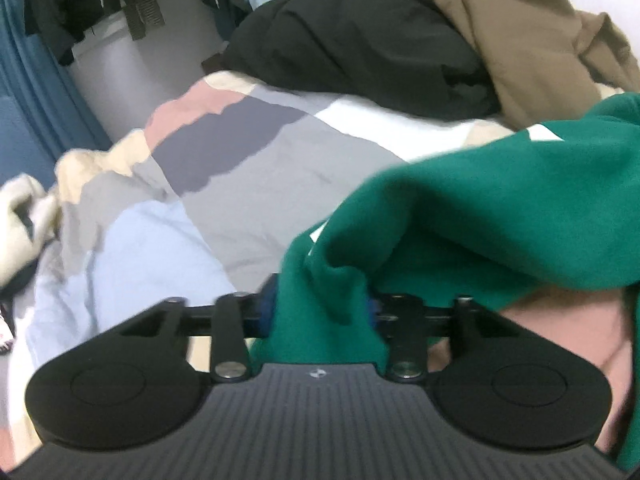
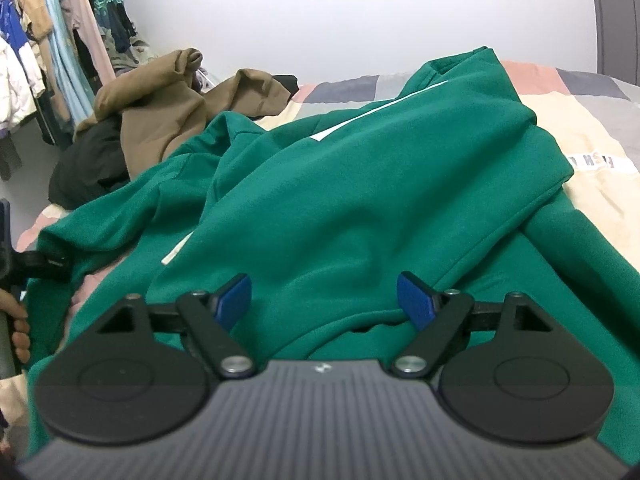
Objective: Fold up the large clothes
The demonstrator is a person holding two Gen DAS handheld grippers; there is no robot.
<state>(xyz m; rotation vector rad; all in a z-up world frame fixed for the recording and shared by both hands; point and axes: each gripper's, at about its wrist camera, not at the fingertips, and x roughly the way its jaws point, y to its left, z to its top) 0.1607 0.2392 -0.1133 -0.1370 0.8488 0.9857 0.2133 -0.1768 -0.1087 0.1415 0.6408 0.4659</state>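
A large green sweatshirt with white stripes lies spread over the bed. My left gripper is shut on a fold of the green sweatshirt and lifts its edge off the bed; its blue pads are mostly hidden by the cloth. The left gripper also shows at the left edge of the right wrist view, clamped on the sweatshirt's corner. My right gripper is open, its blue fingers spread just above the near hem of the sweatshirt, holding nothing.
The bed has a patchwork cover in grey, pink, cream and light blue. A black garment and a brown garment are piled at the far side. Clothes hang on a rack at the left. A white wall stands behind.
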